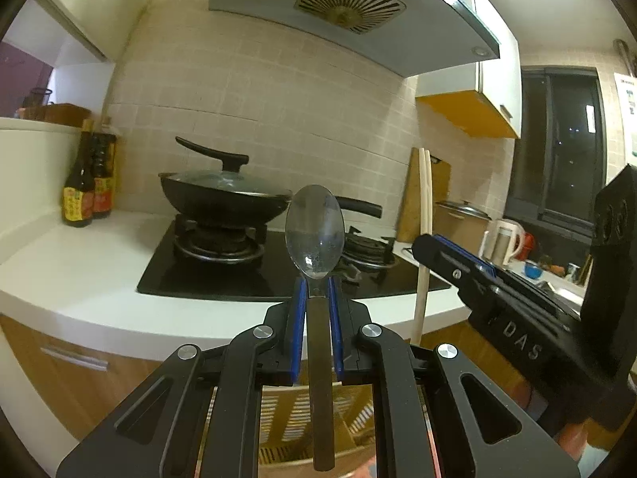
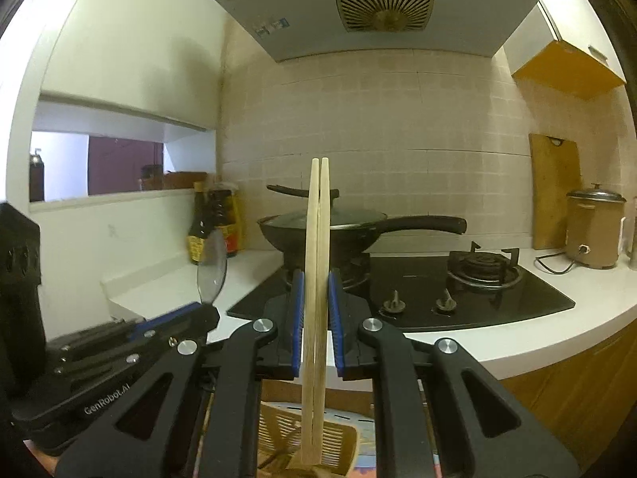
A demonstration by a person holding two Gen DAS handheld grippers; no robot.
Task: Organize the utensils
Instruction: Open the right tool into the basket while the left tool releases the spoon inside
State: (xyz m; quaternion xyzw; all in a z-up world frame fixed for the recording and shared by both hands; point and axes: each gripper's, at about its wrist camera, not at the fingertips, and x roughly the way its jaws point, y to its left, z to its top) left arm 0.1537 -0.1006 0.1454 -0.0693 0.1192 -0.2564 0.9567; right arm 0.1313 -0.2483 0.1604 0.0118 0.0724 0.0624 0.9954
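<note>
Slatted basket sits directly below both grippers. Left gripper fingers pinch a spoon upright above the basket; right gripper fingers pinch chopsticks. Lower each vertically into the basket, handles first, releasing only once seated.

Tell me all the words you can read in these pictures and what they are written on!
"DAS": raised letters on the black right tool, seen from the left wrist camera.
"GenRobot.AI": pale letters on the black left tool, seen from the right wrist camera.
Yellow labels on the dark brown sauce bottles: too blurred to read.
Sticker on the grey range hood: too small to read.
White wall notice: unreadable.
</note>
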